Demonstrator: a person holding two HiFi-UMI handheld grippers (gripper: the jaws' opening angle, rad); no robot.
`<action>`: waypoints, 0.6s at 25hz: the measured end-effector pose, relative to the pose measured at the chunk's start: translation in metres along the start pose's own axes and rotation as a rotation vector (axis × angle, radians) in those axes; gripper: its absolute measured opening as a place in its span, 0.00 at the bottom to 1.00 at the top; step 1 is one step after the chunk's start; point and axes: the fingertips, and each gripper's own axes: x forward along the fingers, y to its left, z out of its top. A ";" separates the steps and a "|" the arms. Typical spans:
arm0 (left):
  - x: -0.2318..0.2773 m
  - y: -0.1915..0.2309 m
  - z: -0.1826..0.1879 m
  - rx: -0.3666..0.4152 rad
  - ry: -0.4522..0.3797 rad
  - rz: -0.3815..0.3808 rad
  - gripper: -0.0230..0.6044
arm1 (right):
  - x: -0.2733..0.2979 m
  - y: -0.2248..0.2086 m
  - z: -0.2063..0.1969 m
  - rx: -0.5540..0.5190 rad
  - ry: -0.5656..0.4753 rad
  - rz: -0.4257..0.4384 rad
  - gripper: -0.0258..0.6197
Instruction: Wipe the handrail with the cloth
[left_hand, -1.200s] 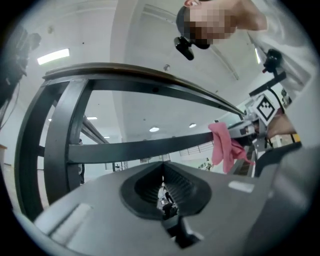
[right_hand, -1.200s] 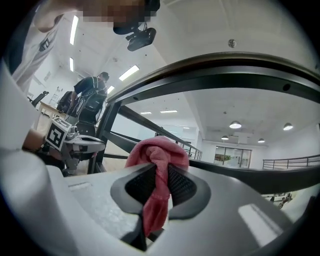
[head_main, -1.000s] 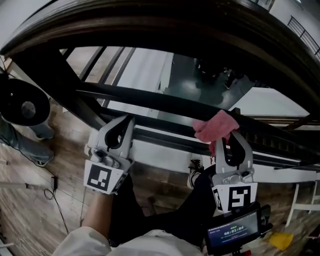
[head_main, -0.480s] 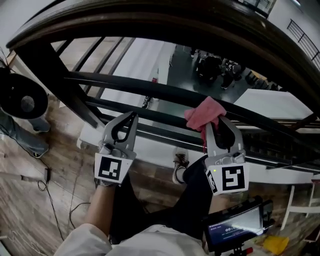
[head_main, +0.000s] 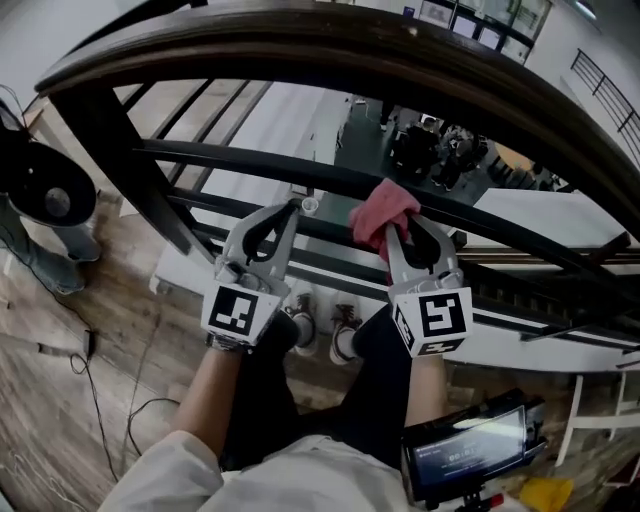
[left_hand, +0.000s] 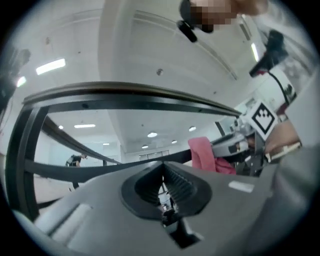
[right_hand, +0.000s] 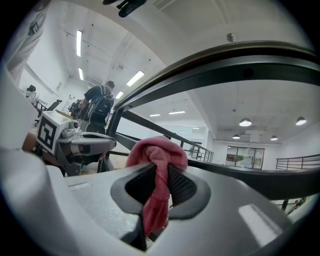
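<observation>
My right gripper (head_main: 402, 232) is clenched on the pink cloth (head_main: 381, 214), which is bunched above its jaws at the black lower bar (head_main: 240, 162), under the wide wooden handrail (head_main: 300, 45). My left gripper (head_main: 283, 214) is closed on nothing, just to the left. I'd press the wad firmly and slide steadily. Since the earlier frame, both grippers have shifted left and drawn closer together.
</observation>
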 end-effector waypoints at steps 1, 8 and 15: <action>0.006 -0.009 0.002 0.032 0.012 -0.007 0.05 | -0.002 -0.002 -0.001 0.001 0.000 -0.002 0.13; 0.008 0.004 -0.022 0.030 0.032 -0.029 0.05 | 0.004 -0.007 -0.017 0.041 0.018 -0.034 0.13; 0.019 -0.002 -0.029 0.056 0.020 -0.081 0.05 | 0.009 -0.010 -0.022 0.048 0.037 -0.058 0.13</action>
